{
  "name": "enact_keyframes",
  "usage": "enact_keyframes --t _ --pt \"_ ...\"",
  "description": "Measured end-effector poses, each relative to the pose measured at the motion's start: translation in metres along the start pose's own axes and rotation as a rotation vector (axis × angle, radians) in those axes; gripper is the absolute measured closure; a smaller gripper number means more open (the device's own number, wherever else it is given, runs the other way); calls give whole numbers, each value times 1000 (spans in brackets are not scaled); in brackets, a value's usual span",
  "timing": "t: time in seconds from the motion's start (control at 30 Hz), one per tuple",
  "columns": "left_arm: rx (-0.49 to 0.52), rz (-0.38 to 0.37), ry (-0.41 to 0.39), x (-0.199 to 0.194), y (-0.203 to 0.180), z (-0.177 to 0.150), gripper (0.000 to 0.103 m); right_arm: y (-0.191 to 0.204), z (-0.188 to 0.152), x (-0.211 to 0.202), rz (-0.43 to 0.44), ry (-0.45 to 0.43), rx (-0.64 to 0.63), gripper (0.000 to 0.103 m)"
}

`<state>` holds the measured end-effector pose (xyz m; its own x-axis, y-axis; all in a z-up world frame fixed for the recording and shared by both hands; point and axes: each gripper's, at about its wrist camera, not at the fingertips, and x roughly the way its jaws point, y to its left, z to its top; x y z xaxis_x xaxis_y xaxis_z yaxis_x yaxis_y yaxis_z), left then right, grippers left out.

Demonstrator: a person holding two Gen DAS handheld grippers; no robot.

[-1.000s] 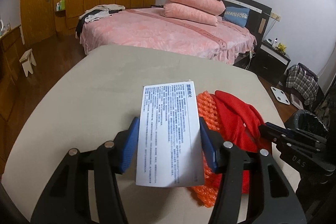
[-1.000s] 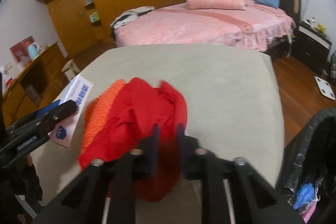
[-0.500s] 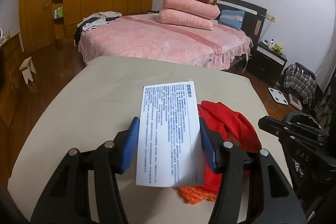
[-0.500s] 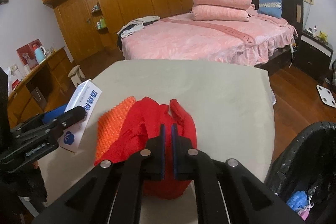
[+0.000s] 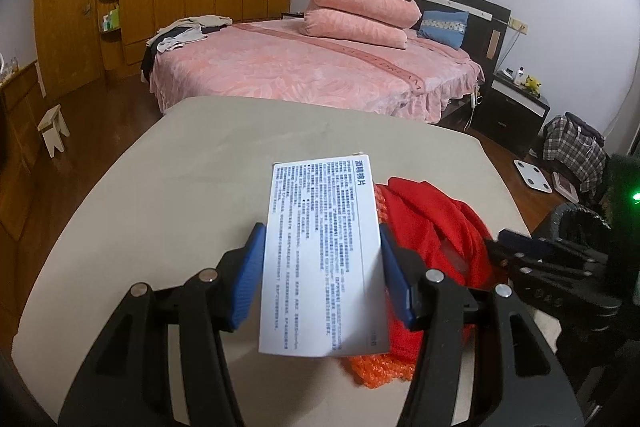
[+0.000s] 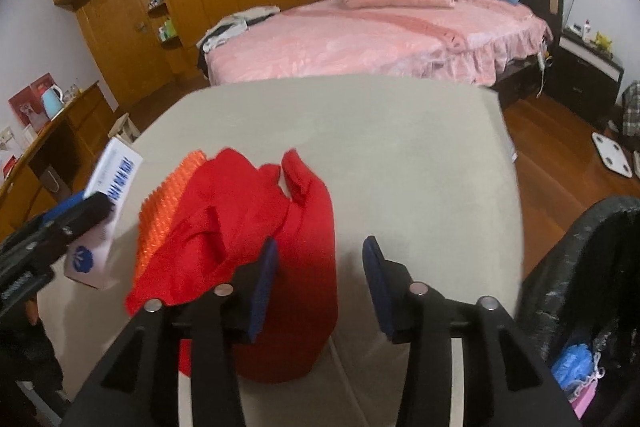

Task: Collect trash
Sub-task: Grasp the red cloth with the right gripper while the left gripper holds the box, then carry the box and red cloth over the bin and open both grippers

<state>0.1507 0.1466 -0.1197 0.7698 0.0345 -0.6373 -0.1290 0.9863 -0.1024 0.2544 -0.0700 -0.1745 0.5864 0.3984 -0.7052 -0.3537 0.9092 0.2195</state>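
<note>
My left gripper (image 5: 320, 267) is shut on a white box with blue print (image 5: 320, 247), held above the grey-beige table (image 5: 208, 179). To its right a red cloth bag (image 5: 432, 223) lies crumpled on an orange bubble sheet (image 5: 380, 371). My right gripper (image 6: 320, 267) hovers low over the red bag (image 6: 256, 211); its jaws are opening. The bag's right edge lies between the blue pads (image 6: 264, 283), which are not pressing on it. The orange sheet (image 6: 168, 203) pokes out at the left, beside the box (image 6: 108, 219) in the left gripper (image 6: 80, 211).
A bin lined with a black bag (image 6: 592, 287) stands just off the table's right edge, with blue trash (image 6: 572, 367) inside. Beyond the table is a pink bed (image 5: 320, 67). A white scale (image 6: 608, 155) lies on the wooden floor.
The right gripper was shut on the red bag and now has its jaws apart, with the bag resting on the table. The left gripper still holds the box.
</note>
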Motion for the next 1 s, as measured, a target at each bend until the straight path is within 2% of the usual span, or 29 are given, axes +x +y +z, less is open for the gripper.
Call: enact_keyframes --t 0.07,0.13,0.17,0.23,0.27,0.77,1.0 --pt "0 -1 2 1 0 0 49 -2 0 6 21 15 9 60" --pt "1 -2 3 1 0 1 49 -2 1 9 68 30 15 76" --pt "1 -2 5 1 -1 1 49 -2 2 9 87 36 15 87" --pt "0 -4 8 1 -1 1 49 -1 5 5 112 35 1 92" --pt "-1 -5 7 1 -1 1 49 0 6 1 123 28 -3 100" --pt "27 -26 -59 -32 -21 21 49 16 48 -83 148 -176 -45 99" --pt "38 -46 -92 -51 -34 31 49 19 65 -116 137 -245 -80 99"
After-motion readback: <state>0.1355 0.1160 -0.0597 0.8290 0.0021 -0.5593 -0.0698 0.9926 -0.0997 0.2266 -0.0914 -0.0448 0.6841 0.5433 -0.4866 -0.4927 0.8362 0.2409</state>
